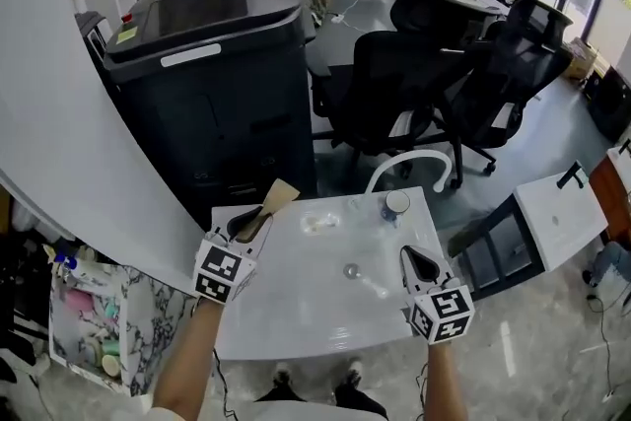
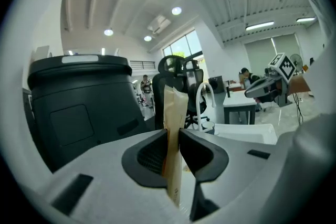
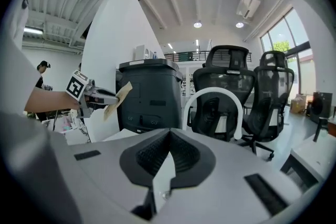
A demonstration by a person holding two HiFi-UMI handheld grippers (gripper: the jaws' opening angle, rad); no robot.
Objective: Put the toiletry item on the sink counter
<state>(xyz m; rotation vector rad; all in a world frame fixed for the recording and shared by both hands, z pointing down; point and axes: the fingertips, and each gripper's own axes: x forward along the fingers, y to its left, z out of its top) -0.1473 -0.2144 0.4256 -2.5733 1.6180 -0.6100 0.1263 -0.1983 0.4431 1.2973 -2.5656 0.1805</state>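
The toiletry item is a flat tan sachet (image 1: 274, 199). My left gripper (image 1: 252, 222) is shut on it, above the back left corner of the white sink counter (image 1: 296, 311). In the left gripper view the sachet (image 2: 174, 113) stands upright, pinched between the two dark pads of that gripper (image 2: 173, 134). My right gripper (image 1: 420, 261) hovers over the counter's right side; its jaws meet with nothing between them (image 3: 169, 136). From the right gripper view I see the left gripper (image 3: 100, 97) and the sachet (image 3: 119, 98) at the left.
A white arched faucet (image 1: 411, 163) rises at the counter's back edge, with a small round cup (image 1: 396, 203) beside it and a drain (image 1: 351, 270) mid-counter. A big black copier (image 1: 207, 84) and office chairs (image 1: 404, 84) stand behind. A patterned bag (image 1: 94, 325) sits left.
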